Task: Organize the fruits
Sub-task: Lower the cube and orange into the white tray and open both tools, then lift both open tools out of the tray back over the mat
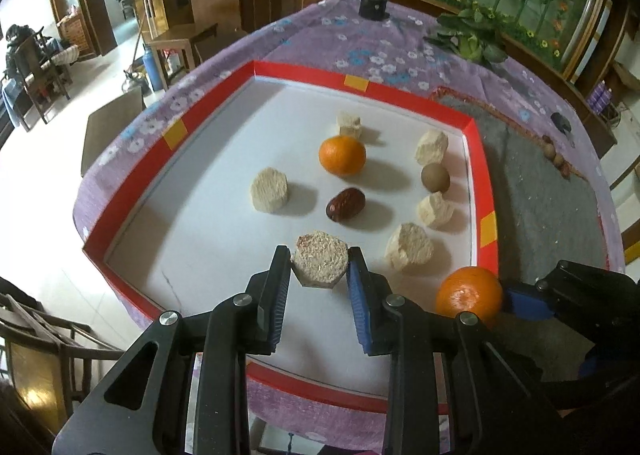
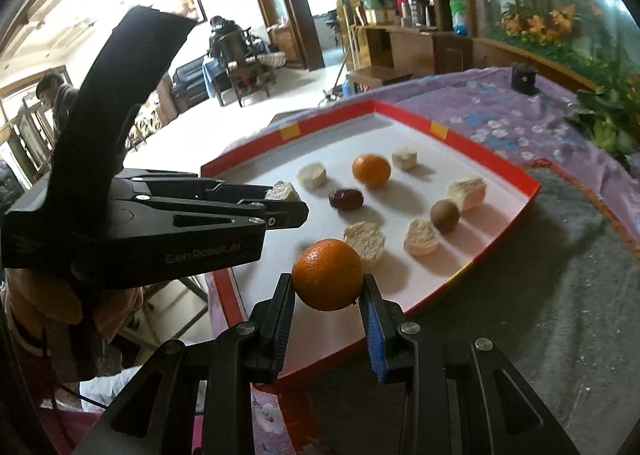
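A red-rimmed white tray [image 1: 412, 93] [image 2: 532, 185] lies on the purple flowered cloth. My left gripper [image 1: 320, 263] is shut on a pale hexagonal cake [image 1: 319, 263] above the tray's near part; that cake [image 2: 282, 191] shows between its black fingers in the right wrist view. My right gripper [image 2: 328, 287] is shut on an orange mandarin [image 2: 328, 275] [image 1: 469, 291] over the tray's near right corner. In the tray lie another mandarin [image 1: 342, 155] [image 2: 371, 170], a dark red date [image 1: 345, 204] [image 2: 346, 199], a brown round fruit [image 1: 435, 177] [image 2: 445, 216] and several pale cakes [image 1: 269, 189].
A grey mat [image 1: 540, 191] [image 2: 560, 275] lies right of the tray. A black small device [image 1: 374, 6] and a leafy plant [image 1: 472, 37] stand at the table's far side. Chairs and people are in the room to the left.
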Action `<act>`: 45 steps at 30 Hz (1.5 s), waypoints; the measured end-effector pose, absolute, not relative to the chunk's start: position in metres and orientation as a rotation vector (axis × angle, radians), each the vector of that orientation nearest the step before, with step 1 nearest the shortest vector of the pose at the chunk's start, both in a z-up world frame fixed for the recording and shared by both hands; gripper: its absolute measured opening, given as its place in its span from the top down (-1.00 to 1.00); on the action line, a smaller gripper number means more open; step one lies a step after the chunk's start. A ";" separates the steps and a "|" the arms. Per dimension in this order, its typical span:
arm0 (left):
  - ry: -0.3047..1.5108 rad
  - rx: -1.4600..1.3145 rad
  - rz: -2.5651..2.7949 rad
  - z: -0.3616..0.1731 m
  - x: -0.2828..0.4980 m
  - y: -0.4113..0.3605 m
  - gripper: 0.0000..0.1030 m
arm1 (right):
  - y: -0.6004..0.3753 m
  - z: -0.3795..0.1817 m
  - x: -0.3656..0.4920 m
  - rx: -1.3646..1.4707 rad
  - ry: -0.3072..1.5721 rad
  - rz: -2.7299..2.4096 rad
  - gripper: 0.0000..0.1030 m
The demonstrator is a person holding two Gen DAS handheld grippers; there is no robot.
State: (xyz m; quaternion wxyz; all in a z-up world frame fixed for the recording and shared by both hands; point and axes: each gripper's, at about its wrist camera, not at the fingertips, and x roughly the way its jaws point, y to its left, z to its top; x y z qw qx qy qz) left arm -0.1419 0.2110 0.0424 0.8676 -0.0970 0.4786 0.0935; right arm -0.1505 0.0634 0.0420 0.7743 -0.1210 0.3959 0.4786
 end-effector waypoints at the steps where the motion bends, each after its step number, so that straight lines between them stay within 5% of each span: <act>1: 1.006 -0.207 0.197 0.040 -0.141 0.211 0.47 | 0.065 0.040 -0.150 -0.267 0.863 1.034 0.39; 13: 1.017 -0.213 0.266 0.028 -0.133 0.214 0.44 | 0.076 0.033 -0.148 -0.296 0.845 1.028 0.38; 17: 1.009 -0.216 0.280 0.029 -0.132 0.216 -0.03 | 0.071 0.037 -0.145 -0.258 0.838 1.028 0.10; 45: 0.905 -0.128 0.220 0.070 -0.095 0.147 -0.03 | -0.028 0.067 -0.113 -0.109 0.767 0.831 0.09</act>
